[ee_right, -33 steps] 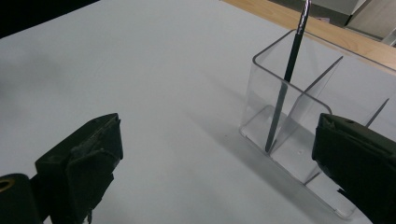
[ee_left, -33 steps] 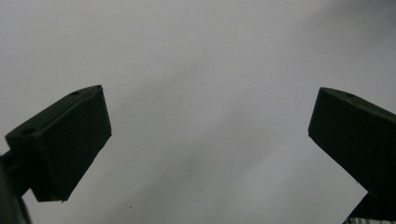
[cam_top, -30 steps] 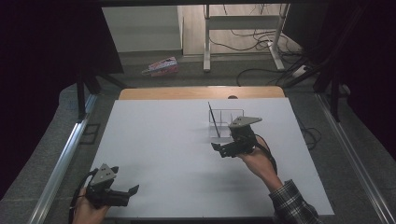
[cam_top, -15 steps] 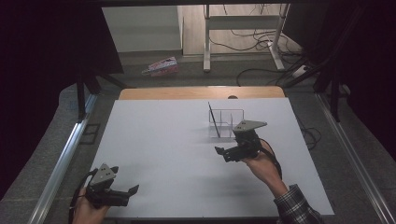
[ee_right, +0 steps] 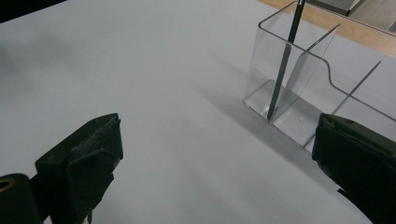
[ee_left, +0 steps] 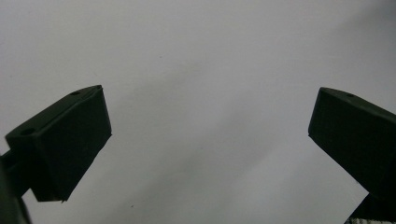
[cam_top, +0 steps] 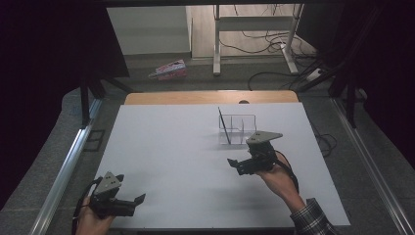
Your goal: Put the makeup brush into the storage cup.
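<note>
The clear organizer point(cam_top: 238, 129) stands on the surface point(cam_top: 171, 147), a pencil point(cam_top: 223, 125) leaning in its left compartment. It lies just beyond the right tongs point(cam_top: 238, 166), jaws spread and empty. The left tongs point(cam_top: 134, 201), also spread, sit well apart.

Dark pencil point(ee_right: 283, 65) upright in clear organizer point(ee_right: 322, 79)

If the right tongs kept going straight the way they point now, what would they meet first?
Probably nothing but bare table: the open right tongs aim past the left side of the clear organizer, which holds a pencil. The right jaw might graze its near wall; depth is unclear.
</note>
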Motion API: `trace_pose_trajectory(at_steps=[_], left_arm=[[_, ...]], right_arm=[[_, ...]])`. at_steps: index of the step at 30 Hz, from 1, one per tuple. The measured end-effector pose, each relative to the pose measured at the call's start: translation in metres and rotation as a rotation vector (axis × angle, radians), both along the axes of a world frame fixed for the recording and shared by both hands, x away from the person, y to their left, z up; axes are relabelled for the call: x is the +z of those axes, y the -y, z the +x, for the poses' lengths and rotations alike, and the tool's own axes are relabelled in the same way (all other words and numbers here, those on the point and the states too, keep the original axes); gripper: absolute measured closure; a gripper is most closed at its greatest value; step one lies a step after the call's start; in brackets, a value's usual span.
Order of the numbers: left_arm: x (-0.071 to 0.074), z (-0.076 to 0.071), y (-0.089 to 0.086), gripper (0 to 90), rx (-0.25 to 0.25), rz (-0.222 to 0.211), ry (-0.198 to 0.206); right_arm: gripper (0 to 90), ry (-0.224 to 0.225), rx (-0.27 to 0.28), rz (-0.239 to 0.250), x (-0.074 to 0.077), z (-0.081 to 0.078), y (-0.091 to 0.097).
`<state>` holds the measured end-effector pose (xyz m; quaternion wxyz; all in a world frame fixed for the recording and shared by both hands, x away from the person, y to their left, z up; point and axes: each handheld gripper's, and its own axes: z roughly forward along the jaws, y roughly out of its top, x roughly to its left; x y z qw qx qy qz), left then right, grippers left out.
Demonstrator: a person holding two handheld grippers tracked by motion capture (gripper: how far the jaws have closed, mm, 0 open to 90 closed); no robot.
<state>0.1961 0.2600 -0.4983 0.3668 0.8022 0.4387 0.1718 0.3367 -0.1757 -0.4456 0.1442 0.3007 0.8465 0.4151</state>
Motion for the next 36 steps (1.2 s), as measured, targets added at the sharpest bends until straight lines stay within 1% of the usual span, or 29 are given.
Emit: trace_pose_trajectory(at_steps=[11, 23, 36], left_arm=[[0.000, 0.000, 0.000, 0.0, 0.002, 0.000, 0.000], [0.000, 0.000, 0.000, 0.0, 0.004, 0.002, -0.002], [0.000, 0.000, 0.000, 0.0, 0.005, 0.001, -0.001]], right_arm=[[1.6, -0.011, -0.002, -0.003, -0.004, -0.007, 0.007], [1.6, -0.011, -0.011, -0.024, -0.008, -0.016, 0.017], [1.4, -0.012, -0.021, -0.020, -0.008, -0.025, 0.030]])
